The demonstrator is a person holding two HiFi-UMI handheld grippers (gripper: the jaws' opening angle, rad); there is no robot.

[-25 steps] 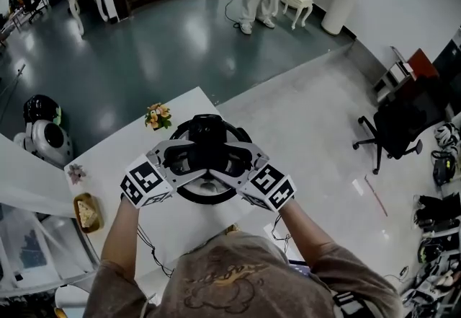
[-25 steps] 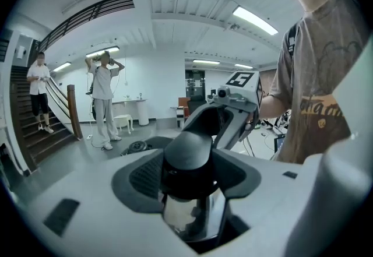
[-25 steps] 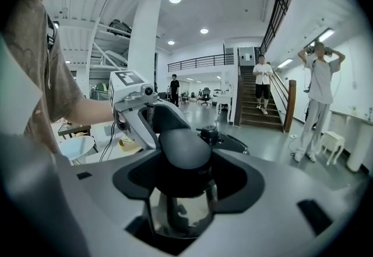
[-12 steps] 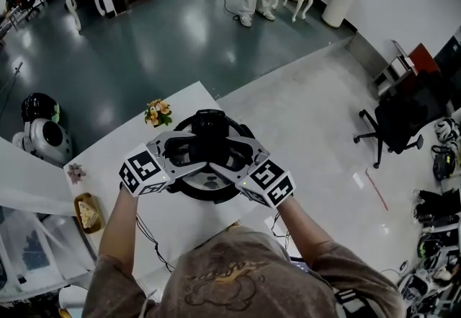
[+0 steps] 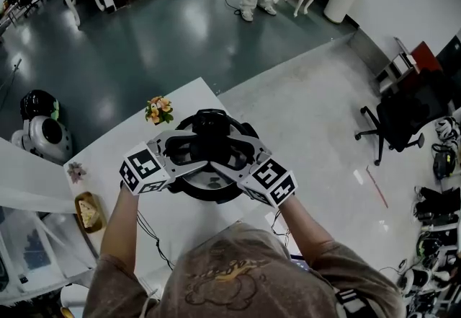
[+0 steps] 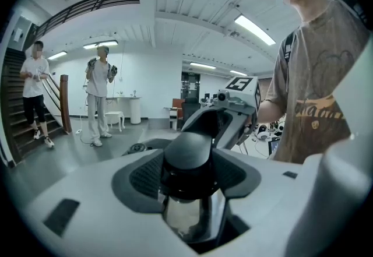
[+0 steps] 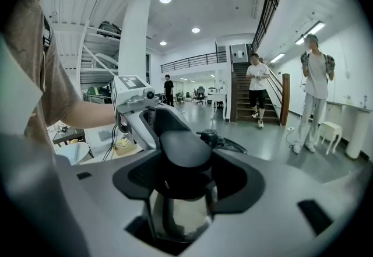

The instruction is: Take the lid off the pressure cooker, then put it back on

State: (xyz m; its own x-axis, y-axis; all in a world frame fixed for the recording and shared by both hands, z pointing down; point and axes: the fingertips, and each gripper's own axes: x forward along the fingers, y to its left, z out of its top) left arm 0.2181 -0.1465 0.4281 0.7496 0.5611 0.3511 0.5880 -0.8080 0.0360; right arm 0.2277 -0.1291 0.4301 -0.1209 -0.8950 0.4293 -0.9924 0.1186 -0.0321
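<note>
Nothing much has moved: both claws stay on the pressure cooker, right under them, lid still on. The left claw pinches a black handle in wide jaws. The right claw does the same from the opposite side. Next comes a straight lift, I think.

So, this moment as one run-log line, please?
left gripper: shut on left handle | right gripper: shut on right handle | pressure cooker: on table

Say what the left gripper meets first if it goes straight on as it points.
The black handle, held in the left gripper; just behind it, probably the cooker's shiny steel wall.
</note>
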